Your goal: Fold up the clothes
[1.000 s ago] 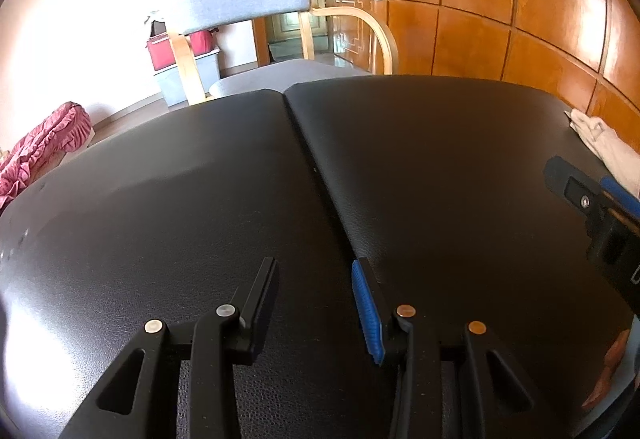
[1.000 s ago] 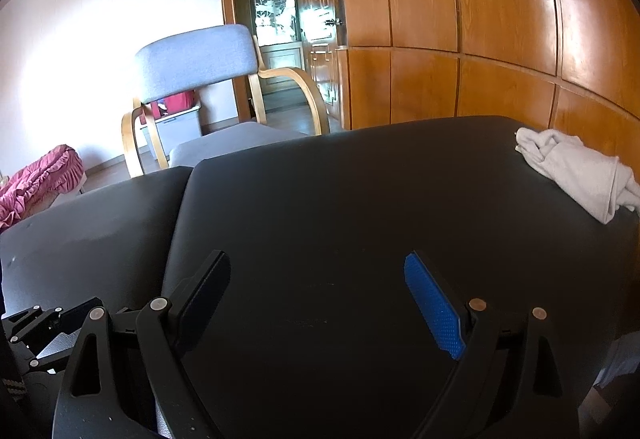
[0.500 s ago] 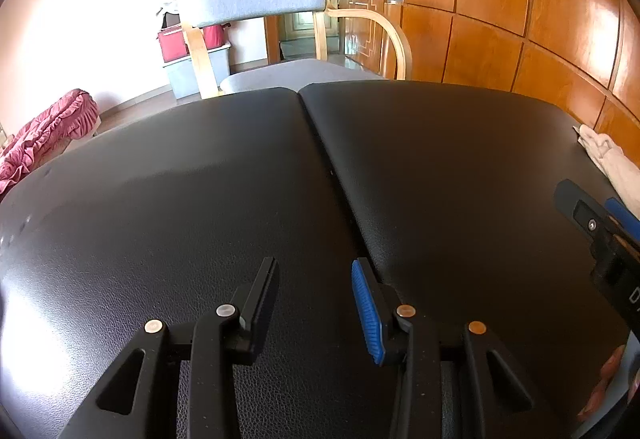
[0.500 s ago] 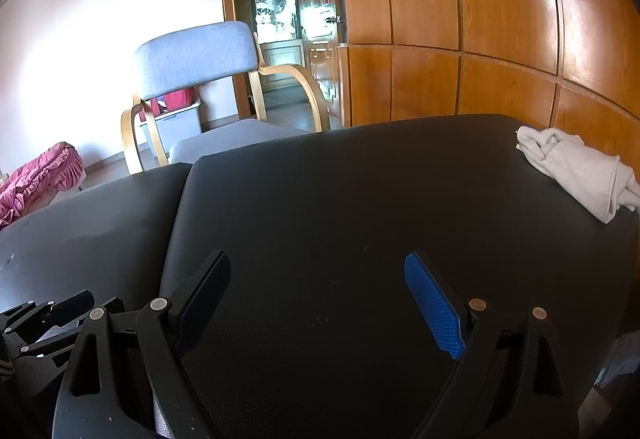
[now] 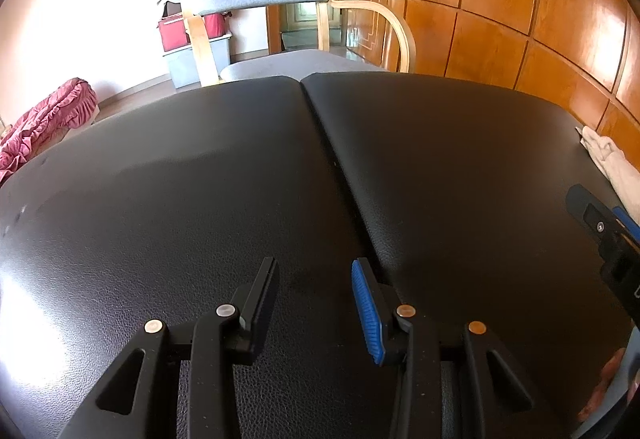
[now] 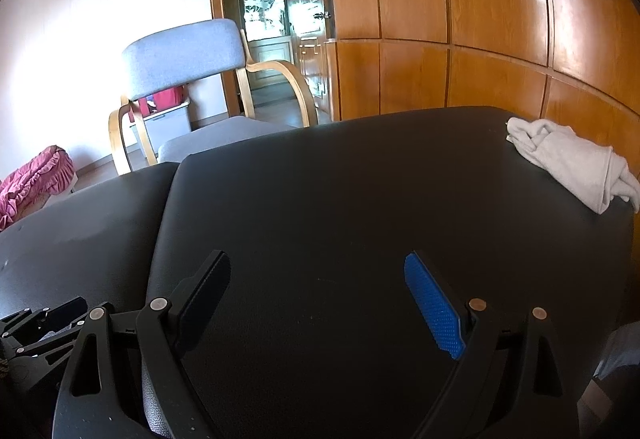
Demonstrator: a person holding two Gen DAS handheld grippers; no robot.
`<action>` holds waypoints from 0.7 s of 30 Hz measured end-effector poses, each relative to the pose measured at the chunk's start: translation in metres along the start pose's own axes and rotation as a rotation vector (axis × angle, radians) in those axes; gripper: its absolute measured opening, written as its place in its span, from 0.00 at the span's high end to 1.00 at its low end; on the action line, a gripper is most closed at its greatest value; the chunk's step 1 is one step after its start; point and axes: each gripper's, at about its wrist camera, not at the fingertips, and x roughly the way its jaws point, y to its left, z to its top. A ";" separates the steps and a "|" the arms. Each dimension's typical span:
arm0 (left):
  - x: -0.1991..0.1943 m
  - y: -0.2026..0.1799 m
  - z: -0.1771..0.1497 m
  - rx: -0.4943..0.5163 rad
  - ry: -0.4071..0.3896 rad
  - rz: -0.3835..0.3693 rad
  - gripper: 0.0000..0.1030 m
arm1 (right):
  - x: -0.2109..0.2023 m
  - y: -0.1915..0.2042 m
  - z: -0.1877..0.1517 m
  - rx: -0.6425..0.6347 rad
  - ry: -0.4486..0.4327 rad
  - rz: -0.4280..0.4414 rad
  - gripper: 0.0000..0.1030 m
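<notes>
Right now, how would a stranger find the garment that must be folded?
Find the black padded table before the wooden wall. At its far right corner lies a crumpled white garment. It is the only cloth on the table; the red fabric lies off it.

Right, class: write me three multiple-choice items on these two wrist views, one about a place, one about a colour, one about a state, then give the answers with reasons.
1. Where does the pale crumpled garment lie?
A. at the black table's far right edge
B. on the chair seat
C. between the gripper fingers

2. What colour is the chair's backrest?
A. red
B. grey-blue
C. green

3. What state is the right hand-held gripper in?
A. shut on the garment
B. shut, empty
C. open, empty

Answers: 1 A, it rests on the table near the wooden wall; 2 B, the padding shows grey-blue; 3 C, its fingers stand wide apart over bare table.
</notes>
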 end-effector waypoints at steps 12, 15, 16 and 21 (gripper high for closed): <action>0.008 -0.005 -0.001 0.010 0.009 0.023 0.63 | 0.006 -0.002 -0.002 0.012 0.017 0.008 0.11; 0.009 -0.007 -0.002 0.018 0.005 0.026 0.63 | 0.008 -0.003 -0.002 0.015 0.024 0.006 0.11; 0.010 -0.008 -0.003 0.020 0.004 0.027 0.63 | 0.008 -0.003 -0.003 0.016 0.023 0.007 0.11; 0.011 -0.003 -0.005 0.015 -0.008 0.023 0.63 | 0.009 -0.005 -0.004 0.025 0.024 0.012 0.11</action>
